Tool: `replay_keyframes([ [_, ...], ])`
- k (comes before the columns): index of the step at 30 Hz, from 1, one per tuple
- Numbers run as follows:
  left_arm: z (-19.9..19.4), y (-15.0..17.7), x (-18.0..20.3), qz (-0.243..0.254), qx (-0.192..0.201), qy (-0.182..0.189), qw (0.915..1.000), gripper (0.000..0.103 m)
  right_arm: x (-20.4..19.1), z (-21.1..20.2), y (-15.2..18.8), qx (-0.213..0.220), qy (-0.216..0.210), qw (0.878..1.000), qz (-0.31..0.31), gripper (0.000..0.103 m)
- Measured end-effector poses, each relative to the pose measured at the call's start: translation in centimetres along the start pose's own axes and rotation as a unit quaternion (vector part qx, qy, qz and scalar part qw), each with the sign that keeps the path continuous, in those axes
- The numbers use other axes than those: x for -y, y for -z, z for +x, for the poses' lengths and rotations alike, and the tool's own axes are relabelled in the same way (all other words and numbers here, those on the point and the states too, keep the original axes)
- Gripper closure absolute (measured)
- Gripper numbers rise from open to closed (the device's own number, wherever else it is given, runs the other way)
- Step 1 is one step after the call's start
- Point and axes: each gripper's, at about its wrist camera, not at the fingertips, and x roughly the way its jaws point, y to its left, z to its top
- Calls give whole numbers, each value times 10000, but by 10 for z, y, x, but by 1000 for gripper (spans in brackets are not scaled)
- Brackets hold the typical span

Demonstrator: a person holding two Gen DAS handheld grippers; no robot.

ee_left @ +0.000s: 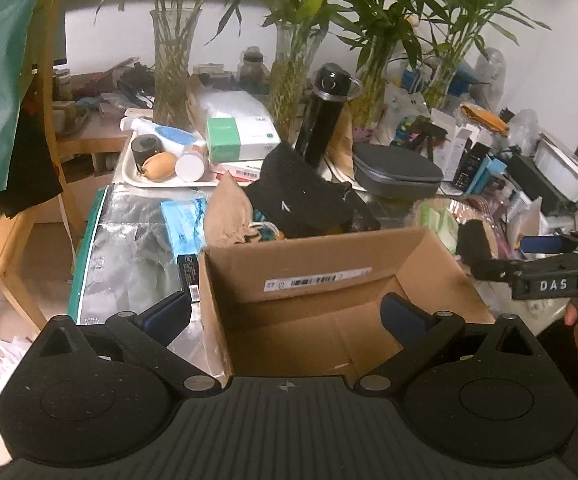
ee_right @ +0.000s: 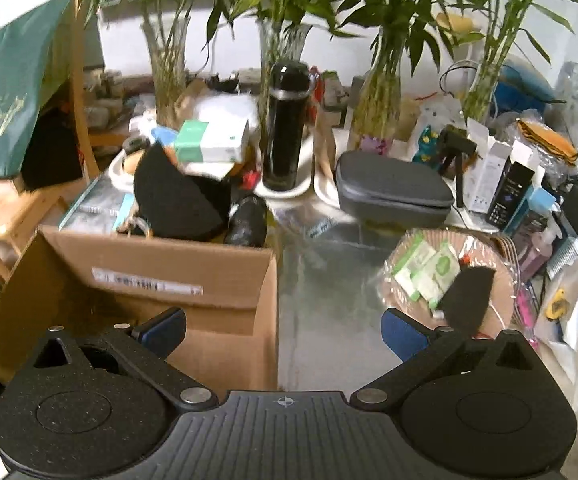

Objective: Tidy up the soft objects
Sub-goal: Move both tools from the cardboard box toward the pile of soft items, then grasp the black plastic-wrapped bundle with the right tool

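An open cardboard box (ee_left: 317, 276) (ee_right: 161, 268) stands on the foil-covered table, empty as far as its inside shows. Behind its far wall lie a black cap (ee_left: 297, 192) (ee_right: 173, 196), a tan cloth (ee_left: 225, 216) and a rolled black item (ee_right: 247, 222). A small black cloth (ee_right: 467, 296) rests on a plastic-wrapped pack at the right. My left gripper (ee_left: 287, 314) is open, straddling the box's left wall. My right gripper (ee_right: 283, 330) is open over the box's right wall and bare foil. In the left wrist view the right gripper (ee_left: 529, 256) comes in from the right, held by a hand.
Glass vases of bamboo (ee_left: 173, 64), a black flask (ee_right: 285, 124), a grey zip case (ee_right: 393, 188), a white tray (ee_left: 161, 178) with bottles, a tissue box (ee_left: 241, 138) and small cartons (ee_right: 505, 180) crowd the back. A wooden chair (ee_left: 17, 216) with a green bag stands left.
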Motion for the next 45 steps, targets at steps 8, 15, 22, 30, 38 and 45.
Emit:
replay_keyframes([
  [8, 14, -12, -15, -92, 78, 264, 9996, 0, 30, 25, -37, 48, -855, 9934, 762, 0],
  [15, 32, -27, -24, -37, 136, 214, 9997, 0, 34, 52, -67, 179, -1193, 9919, 409, 0],
  [22, 53, -45, -38, -163, 229, 360, 9990, 0, 44, 95, -83, 240, -1714, 9841, 402, 0],
  [30, 73, -50, -50, -144, 332, 336, 9988, 0, 44, 144, -82, 29, -2171, 9753, 405, 7],
  [38, 84, -44, -54, -446, 272, 649, 9965, 0, 49, 191, -83, -489, -2352, 9692, 535, 11],
  [45, 85, -46, -45, -186, 395, 571, 9974, 0, 56, 227, -82, -908, -2516, 9593, 907, 25],
])
